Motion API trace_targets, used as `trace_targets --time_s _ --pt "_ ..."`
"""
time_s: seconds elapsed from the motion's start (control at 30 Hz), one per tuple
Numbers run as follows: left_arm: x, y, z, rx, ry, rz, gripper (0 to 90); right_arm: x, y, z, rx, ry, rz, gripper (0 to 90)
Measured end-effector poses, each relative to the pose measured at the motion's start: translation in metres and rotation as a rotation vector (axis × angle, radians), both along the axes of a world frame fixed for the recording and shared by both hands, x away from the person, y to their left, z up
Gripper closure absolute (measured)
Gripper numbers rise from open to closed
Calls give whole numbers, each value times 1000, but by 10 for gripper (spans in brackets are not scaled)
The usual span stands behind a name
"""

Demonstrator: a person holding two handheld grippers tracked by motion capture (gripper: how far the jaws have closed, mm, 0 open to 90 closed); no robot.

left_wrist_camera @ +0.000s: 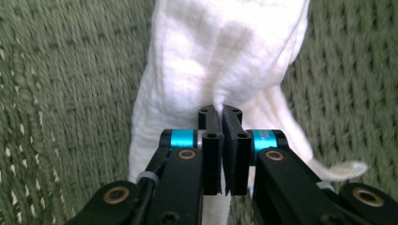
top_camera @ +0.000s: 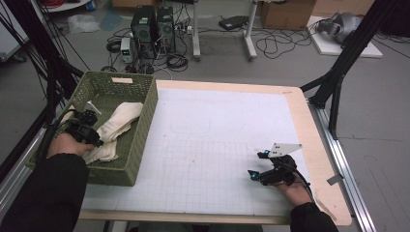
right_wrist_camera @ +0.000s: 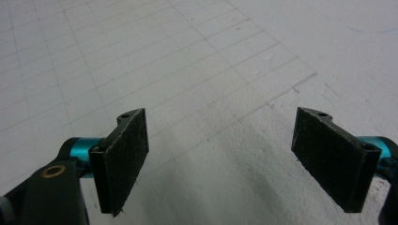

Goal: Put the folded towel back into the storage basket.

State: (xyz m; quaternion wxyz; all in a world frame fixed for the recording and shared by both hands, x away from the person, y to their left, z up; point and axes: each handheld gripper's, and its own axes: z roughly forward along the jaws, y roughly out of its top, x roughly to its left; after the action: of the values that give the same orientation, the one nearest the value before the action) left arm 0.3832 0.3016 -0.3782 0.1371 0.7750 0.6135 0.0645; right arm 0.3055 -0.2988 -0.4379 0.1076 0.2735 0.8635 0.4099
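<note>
High view: a green woven basket [top_camera: 140, 130] sits on the left part of a table [top_camera: 309, 125] covered by a white gridded mat [top_camera: 217, 140]. A cream cloth [top_camera: 118, 123] lies inside the basket, and the left tool [top_camera: 92, 133], held in a person's left hand [top_camera: 67, 144], reaches down onto the cloth. The right tool [top_camera: 255, 165], held in the right hand [top_camera: 292, 188], rests low over the mat near the table's right front, well apart from the basket. Left gripper view: the left tool [left_wrist_camera: 221, 119] has its jaws pressed together, pinching a raised fold of the cloth [left_wrist_camera: 220, 51], with the basket's weave [left_wrist_camera: 61, 93] all around. Right gripper view: the right tool [right_wrist_camera: 220, 150] stands wide open with nothing between its jaws, above the gridded mat [right_wrist_camera: 187, 61].
</note>
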Motion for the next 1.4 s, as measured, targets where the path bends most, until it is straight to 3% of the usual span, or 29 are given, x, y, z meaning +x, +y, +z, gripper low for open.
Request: trace_targets --time_s 0.13,0.2,0.27,0.37,0.43,0.5,0.67,0.73,0.9,1.07,1.13,1.23,1.33,1.4 --pt "2 6 9 -168 -109 64 874 0 0 0 4 -2 -2 183" --pt "4 7 5 -210 -107 89 873 0 0 0 3 -3 1 183" --pt "7 4 -7 -182 -68 85 870 0 0 0 3 -4 3 182" --pt "10 0 -22 -182 17 69 848 0 0 0 3 -7 4 183" --pt "9 0 -21 -199 23 56 812 0 0 1 2 -9 4 183" --pt "9 -2 -22 -212 65 36 704 0 0 1 6 -11 2 183" --pt "7 -7 -24 -203 67 7 569 0 1 1 2 -10 10 184" --pt "7 -9 -25 -169 58 -4 592 0 1 1 1 -11 8 184" --pt "8 -16 -24 -34 43 -30 815 1 2 1 -2 -14 11 184" --pt "7 -16 -16 -36 40 -37 864 1 1 2 6 -19 11 184" --pt "5 -14 -3 -41 27 -26 864 1 0 3 13 -18 4 184" --pt "-1 -13 17 -85 27 -34 863 1 0 3 15 -17 4 184" --pt "-6 -21 21 -88 80 -66 863 0 2 3 7 -19 7 184" --pt "-5 -26 16 -105 103 -75 863 0 3 4 6 -20 12 184"
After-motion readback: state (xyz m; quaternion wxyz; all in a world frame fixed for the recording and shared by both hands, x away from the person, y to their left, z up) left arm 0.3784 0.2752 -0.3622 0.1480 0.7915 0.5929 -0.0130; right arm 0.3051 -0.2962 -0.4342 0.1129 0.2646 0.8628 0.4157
